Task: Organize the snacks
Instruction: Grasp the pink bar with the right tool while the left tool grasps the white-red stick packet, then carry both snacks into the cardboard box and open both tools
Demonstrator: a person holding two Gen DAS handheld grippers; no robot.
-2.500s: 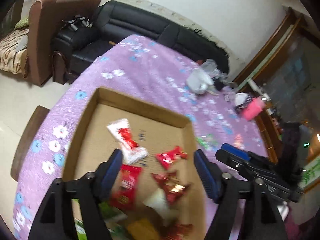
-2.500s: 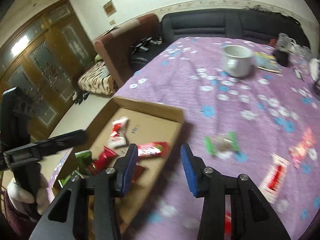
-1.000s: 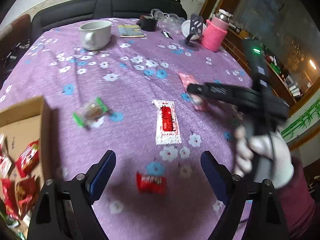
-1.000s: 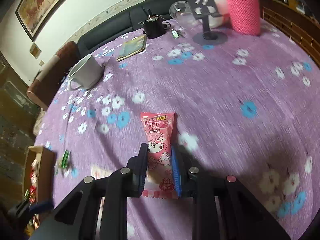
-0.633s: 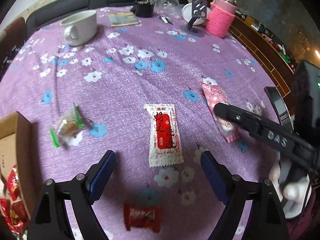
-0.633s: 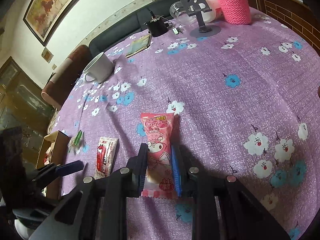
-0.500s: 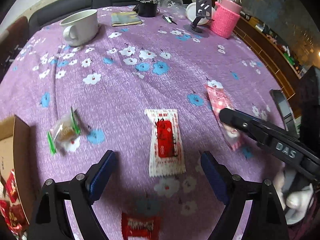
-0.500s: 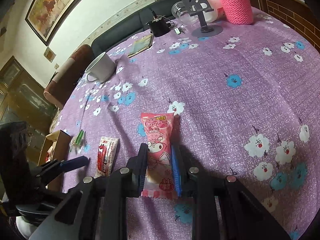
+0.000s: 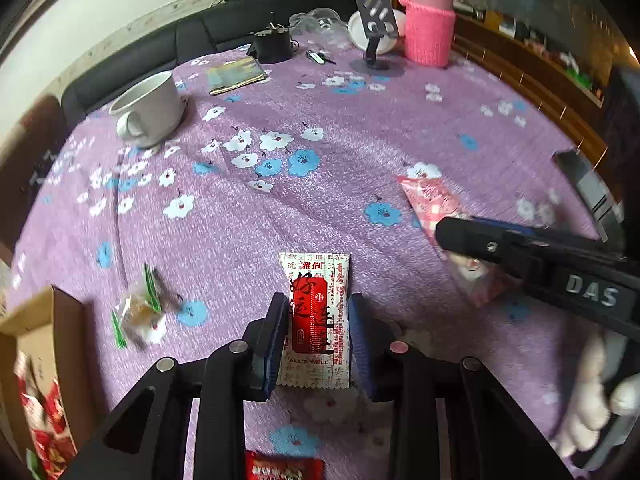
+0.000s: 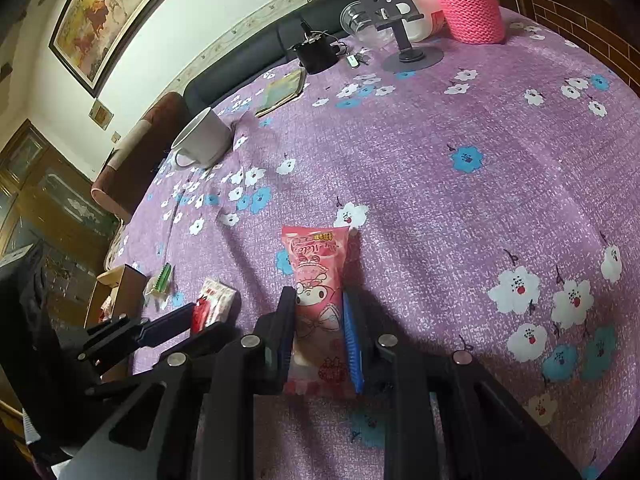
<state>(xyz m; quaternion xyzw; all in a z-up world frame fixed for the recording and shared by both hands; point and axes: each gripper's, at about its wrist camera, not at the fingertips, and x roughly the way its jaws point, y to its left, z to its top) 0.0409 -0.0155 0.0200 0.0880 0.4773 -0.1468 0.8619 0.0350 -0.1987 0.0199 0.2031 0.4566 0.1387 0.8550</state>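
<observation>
My left gripper [image 9: 317, 320] is shut on a white and red snack packet [image 9: 316, 316] that lies on the purple flowered tablecloth [image 9: 320, 140]. My right gripper [image 10: 319, 316] is shut on a pink snack packet [image 10: 318, 280]; it also shows in the left wrist view [image 9: 432, 204]. A green-ended clear candy [image 9: 138, 312] lies left of the left gripper. A small red snack [image 9: 284, 470] lies just below it. The cardboard box [image 9: 48, 344] with red snacks sits at the far left edge.
A white mug [image 9: 148, 110], a booklet [image 9: 236, 76], a black pot [image 9: 274, 46], a phone stand [image 9: 378, 36] and a pink knitted cup [image 9: 428, 28] stand at the table's far side. A black sofa [image 10: 240, 68] lies beyond. The table edge runs along the right.
My left gripper has moved forward over the white and red packet and closed on it. My right gripper keeps its hold on the pink packet and has barely moved.
</observation>
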